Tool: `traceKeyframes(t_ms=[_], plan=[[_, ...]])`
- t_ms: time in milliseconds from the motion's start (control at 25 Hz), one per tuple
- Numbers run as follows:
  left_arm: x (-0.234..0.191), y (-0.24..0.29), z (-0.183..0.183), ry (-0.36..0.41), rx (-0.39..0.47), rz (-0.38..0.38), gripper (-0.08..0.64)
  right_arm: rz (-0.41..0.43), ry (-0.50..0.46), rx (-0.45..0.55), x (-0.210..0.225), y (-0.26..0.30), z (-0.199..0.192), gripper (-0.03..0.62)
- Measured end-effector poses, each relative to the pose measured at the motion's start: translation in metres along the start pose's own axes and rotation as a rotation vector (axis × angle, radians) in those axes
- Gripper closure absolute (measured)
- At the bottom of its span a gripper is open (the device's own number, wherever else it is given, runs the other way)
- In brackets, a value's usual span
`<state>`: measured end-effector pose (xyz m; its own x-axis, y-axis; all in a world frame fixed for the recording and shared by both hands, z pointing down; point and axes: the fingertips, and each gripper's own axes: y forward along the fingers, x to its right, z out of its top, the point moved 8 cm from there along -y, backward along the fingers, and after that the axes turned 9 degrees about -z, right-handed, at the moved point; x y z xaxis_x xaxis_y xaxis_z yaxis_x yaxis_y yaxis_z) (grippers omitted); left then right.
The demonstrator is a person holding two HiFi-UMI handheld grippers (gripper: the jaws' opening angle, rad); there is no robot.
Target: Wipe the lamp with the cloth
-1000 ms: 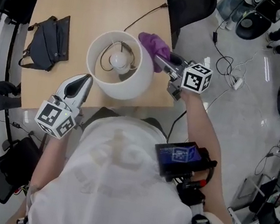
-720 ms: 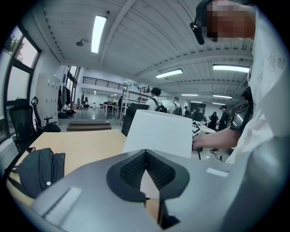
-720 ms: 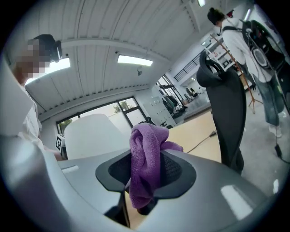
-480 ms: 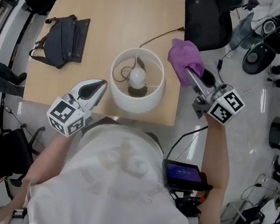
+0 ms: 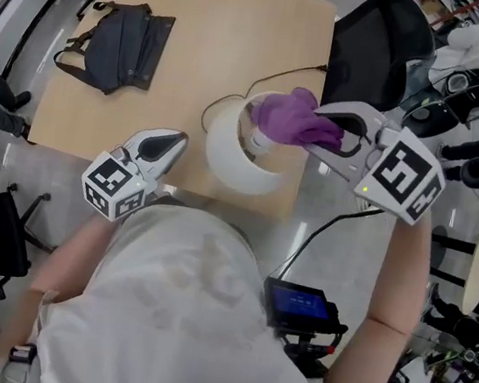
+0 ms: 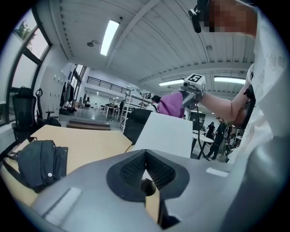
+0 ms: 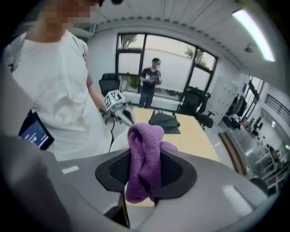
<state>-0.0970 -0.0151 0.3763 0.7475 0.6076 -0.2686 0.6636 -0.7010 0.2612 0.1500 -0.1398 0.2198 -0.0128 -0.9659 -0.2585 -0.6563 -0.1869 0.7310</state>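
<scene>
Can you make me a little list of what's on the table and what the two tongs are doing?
lamp: white shade, standing near the table's near edge
cloth: purple, bunched, over the shade's open top; contact unclear
right tongs: shut on the cloth, jaws just eased slightly wider
left tongs: shut, empty, beside the lamp
bag: dark, lying flat at the table's far left

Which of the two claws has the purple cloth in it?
The right claw, above the lamp: the purple cloth sits pinched between its jaws, which have just opened slightly. The left claw, beside the lamp, is shut on nothing.
</scene>
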Motion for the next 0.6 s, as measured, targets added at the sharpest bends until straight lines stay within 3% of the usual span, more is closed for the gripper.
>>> traceKeyframes(t_ms=[160, 240, 320, 440, 520, 600], plan=[[-0.01, -0.018, -0.008, -0.021, 0.01, 0.003, 0.56, -0.082, -0.269, -0.362, -0.012, 0.058, 0.01, 0.445], [-0.016, -0.028, -0.011, -0.032, 0.014, 0.01, 0.56, -0.094, -0.363, -0.439, -0.023, 0.081, 0.018, 0.446], [-0.022, -0.039, -0.015, -0.041, 0.017, 0.018, 0.56, -0.045, -0.394, -0.441, -0.037, 0.097, 0.027, 0.446], [-0.032, -0.052, -0.02, -0.056, 0.017, 0.025, 0.56, 0.105, -0.355, -0.438, -0.053, 0.113, 0.031, 0.449], [-0.037, -0.055, -0.024, -0.065, 0.018, 0.024, 0.56, 0.214, -0.34, -0.49, -0.056, 0.115, 0.027, 0.453], [-0.039, -0.055, -0.026, -0.069, 0.021, 0.015, 0.56, 0.264, -0.371, -0.572, -0.054, 0.111, 0.026, 0.457]])
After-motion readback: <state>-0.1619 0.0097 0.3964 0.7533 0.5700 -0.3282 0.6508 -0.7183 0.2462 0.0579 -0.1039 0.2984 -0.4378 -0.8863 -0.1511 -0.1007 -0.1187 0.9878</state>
